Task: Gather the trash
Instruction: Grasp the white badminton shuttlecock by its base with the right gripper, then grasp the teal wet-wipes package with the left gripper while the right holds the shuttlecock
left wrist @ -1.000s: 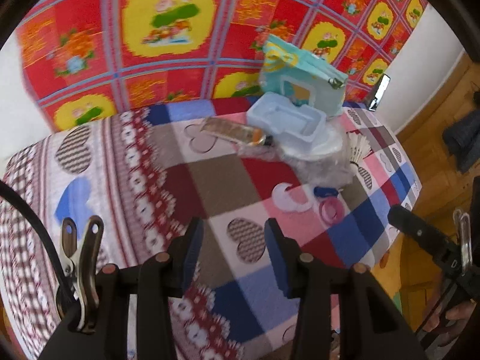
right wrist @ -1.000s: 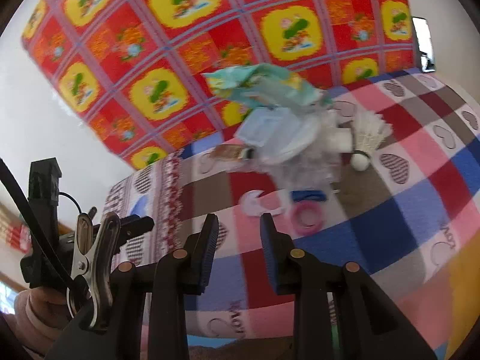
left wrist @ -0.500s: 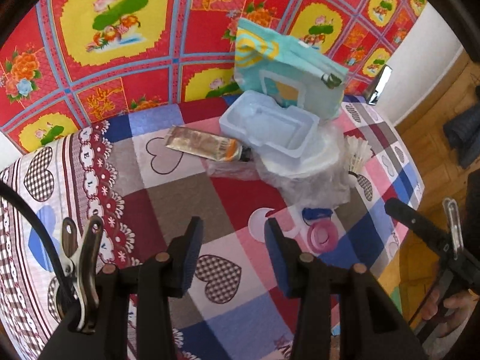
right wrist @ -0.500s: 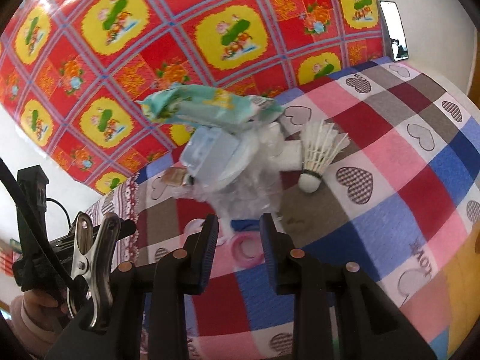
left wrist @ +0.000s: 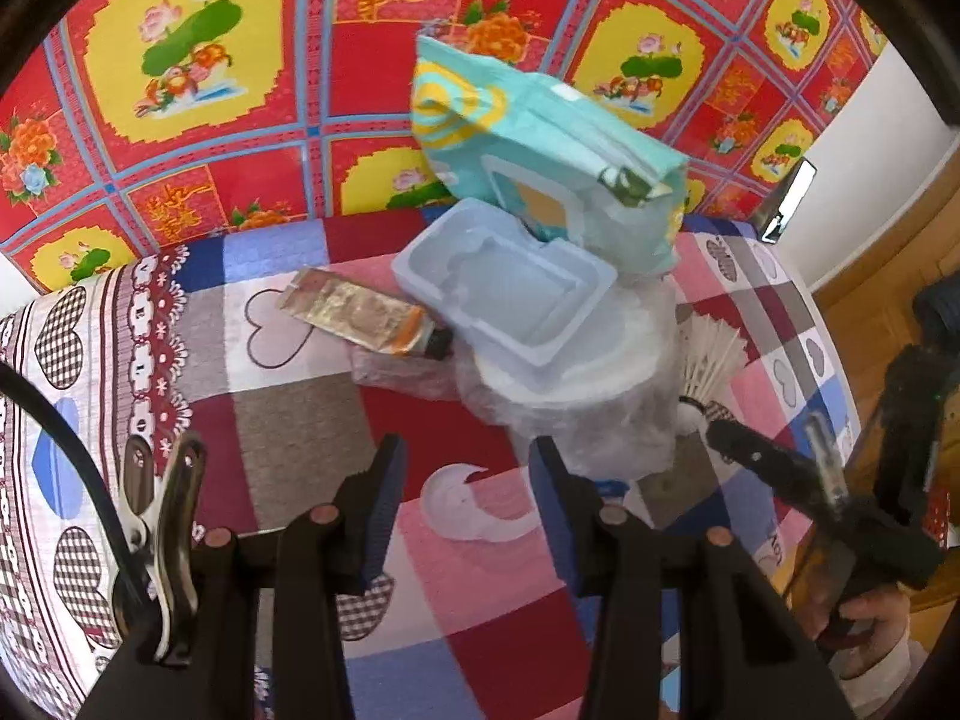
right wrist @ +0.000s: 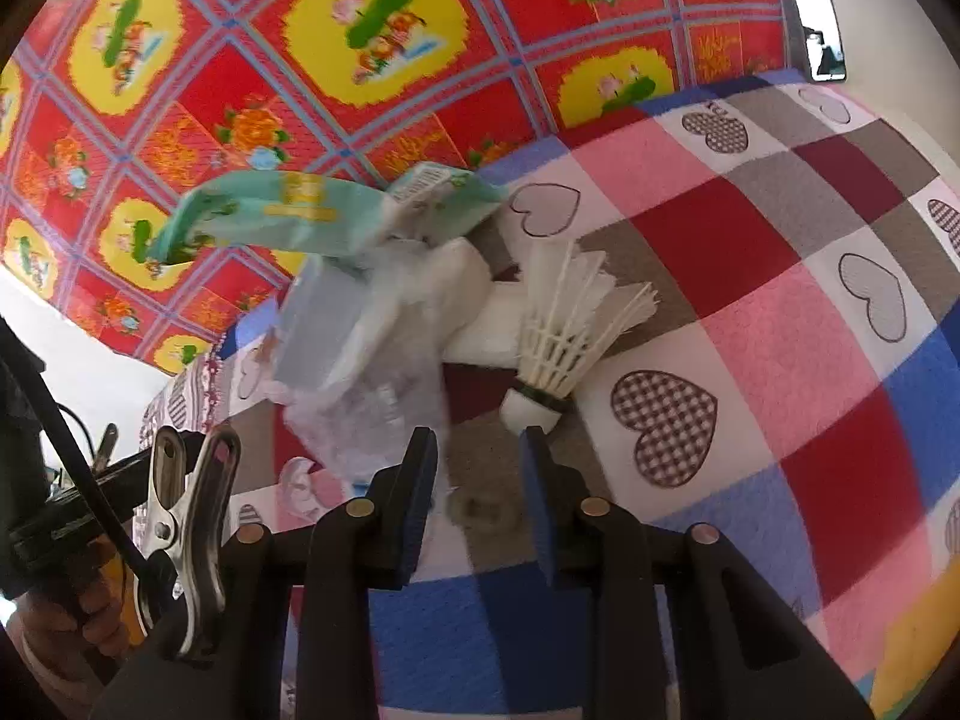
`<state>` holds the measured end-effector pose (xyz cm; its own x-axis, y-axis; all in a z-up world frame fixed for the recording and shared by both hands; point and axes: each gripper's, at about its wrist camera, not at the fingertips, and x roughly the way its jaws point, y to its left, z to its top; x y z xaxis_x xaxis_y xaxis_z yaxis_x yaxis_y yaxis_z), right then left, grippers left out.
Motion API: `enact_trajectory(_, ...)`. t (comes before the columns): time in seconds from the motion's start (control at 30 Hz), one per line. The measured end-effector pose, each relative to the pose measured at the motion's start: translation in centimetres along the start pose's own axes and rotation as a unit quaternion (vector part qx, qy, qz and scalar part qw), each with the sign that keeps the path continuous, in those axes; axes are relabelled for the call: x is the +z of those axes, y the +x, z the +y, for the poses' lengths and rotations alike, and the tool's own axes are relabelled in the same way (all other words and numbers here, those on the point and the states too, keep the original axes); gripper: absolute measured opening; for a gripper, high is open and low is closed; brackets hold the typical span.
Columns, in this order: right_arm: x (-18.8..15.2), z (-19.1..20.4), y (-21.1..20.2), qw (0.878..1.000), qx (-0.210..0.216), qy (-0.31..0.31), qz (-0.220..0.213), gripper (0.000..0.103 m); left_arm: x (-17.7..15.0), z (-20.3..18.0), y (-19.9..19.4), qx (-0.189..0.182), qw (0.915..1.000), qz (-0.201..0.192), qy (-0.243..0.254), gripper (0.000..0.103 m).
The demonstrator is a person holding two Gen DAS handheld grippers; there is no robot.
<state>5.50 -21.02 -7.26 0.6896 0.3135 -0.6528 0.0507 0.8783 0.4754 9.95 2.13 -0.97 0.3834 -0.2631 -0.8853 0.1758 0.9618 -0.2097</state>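
A heap of trash lies on the checked heart blanket [left wrist: 288, 420]: a teal wipes pack [left wrist: 540, 162], a pale blue plastic tray [left wrist: 504, 294], a squeezed tube [left wrist: 360, 318], crumpled clear plastic [left wrist: 588, 420] and a white shuttlecock [right wrist: 564, 330]. A white crescent scrap [left wrist: 468, 510] lies just beyond my left gripper [left wrist: 468, 498], which stands open and empty short of the heap. My right gripper [right wrist: 477, 468] is open too, with nothing between its pads. The shuttlecock's cork sits just past its right fingertip [right wrist: 534, 450]. The clear plastic [right wrist: 384, 414] is next to its left fingertip.
A red and yellow flowered cloth [left wrist: 240, 60] hangs behind the bed. Wooden floor [left wrist: 870, 300] lies beyond the blanket's right edge. The right-hand tool [left wrist: 780, 474] and a person's hand [left wrist: 864, 618] show at the right of the left wrist view.
Both grippers have come closer to the heap, which now looks larger. The right gripper has shifted over from the pink ring to the shuttlecock. Neither pair of jaws has changed its gap.
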Motion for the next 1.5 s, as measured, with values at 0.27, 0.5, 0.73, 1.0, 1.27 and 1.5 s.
enact_trajectory(0.27,1.3,-2.0,1.7,1.000,-0.004,0.003,0.020,0.034,0.8,-3.6,-0.2,-0.014,0.9998,-0.008,0.010,0.044)
enact_trajectory(0.5,2.4,-2.2,3.1,0.999,0.012,-0.008,0.031,0.034,1.7,-6.5,0.2,-0.014,0.9997,-0.010,0.017,0.044)
enact_trajectory(0.73,2.7,-2.3,4.0,0.999,0.027,-0.009,0.040,0.034,3.2,-8.3,0.7,-0.028,0.9993,-0.025,0.005,0.045)
enact_trajectory(1.0,3.2,-1.4,4.6,0.999,0.007,-0.017,0.039,0.034,5.4,-7.7,2.0,-0.048,0.9977,-0.041,-0.024,0.049)
enact_trajectory(1.27,3.6,-2.4,2.7,0.999,-0.001,-0.042,0.033,0.030,6.9,-8.1,3.2,-0.033,0.9955,-0.056,-0.069,0.053)
enact_trajectory(1.5,4.5,-5.2,0.4,0.992,0.002,-0.100,0.076,0.030,8.2,-8.5,4.7,0.005,0.9877,-0.070,-0.140,0.056)
